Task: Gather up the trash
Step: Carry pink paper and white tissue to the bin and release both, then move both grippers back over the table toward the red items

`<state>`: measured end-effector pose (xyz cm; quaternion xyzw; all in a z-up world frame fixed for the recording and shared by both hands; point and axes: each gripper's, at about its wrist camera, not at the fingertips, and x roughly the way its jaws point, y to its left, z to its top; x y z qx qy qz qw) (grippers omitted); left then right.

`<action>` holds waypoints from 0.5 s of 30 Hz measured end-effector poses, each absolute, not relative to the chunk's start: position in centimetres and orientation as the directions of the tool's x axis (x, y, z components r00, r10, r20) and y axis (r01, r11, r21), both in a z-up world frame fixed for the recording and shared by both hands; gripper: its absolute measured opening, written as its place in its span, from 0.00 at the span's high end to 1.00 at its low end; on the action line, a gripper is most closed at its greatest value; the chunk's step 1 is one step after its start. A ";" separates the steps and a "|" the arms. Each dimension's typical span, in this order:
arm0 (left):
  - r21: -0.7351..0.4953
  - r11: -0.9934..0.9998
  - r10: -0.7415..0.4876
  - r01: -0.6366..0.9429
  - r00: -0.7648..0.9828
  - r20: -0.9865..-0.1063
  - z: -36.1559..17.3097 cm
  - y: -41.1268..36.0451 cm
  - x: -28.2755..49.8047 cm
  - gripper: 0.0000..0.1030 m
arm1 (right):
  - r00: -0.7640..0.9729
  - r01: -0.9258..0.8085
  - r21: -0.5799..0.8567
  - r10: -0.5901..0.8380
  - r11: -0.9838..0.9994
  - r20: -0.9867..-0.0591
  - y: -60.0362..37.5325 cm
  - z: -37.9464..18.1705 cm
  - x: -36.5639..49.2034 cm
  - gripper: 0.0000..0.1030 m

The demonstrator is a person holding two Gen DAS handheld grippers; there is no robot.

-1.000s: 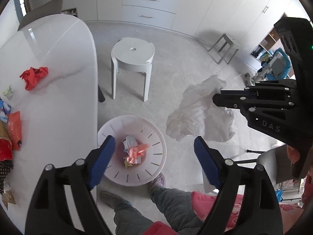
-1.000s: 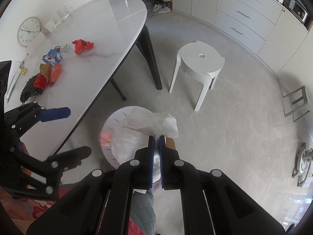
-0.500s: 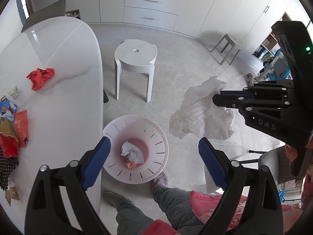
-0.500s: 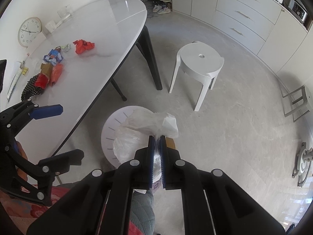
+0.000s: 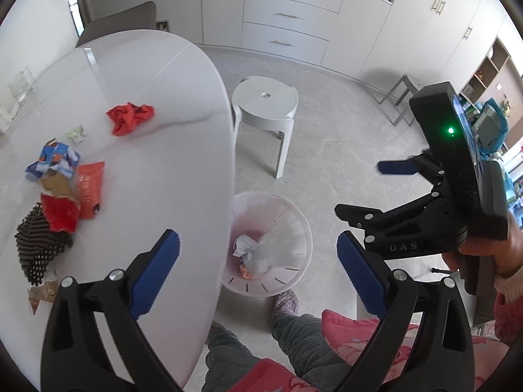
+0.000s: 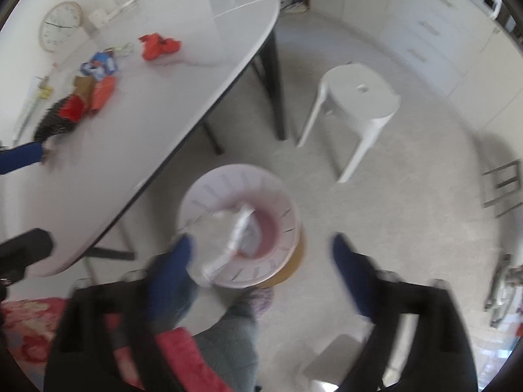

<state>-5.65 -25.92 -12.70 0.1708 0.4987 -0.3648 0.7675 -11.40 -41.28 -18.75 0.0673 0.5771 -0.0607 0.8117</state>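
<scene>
A round white trash bin stands on the floor beside the white oval table. A clear plastic bag and crumpled paper lie in it. My right gripper is open and empty above the bin. My left gripper is open and empty over the table edge and bin. On the table lie a red crumpled wrapper, blue packets, an orange packet and a black netted piece.
A white plastic stool stands beyond the bin. A metal stool and white cabinets are farther back. A clock leans at the table's far side. The person's legs are below the grippers.
My right gripper has opened and let go of the plastic bag, which now lies in the bin. My left gripper has shifted left, over the table edge.
</scene>
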 end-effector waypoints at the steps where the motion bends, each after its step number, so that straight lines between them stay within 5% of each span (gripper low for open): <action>1: -0.102 0.678 -0.389 0.728 0.238 -0.890 -12.6 -25.8 -5.7 0.10 | 0.328 0.176 0.048 -0.013 0.983 -0.945 -41.3 -18.6 -11.4 0.07; 15: -0.107 0.687 -0.397 0.718 0.248 -0.884 -12.2 -24.1 -5.1 0.10 | 0.352 0.193 0.038 -0.033 0.981 -0.935 -40.9 -16.8 -10.8 0.03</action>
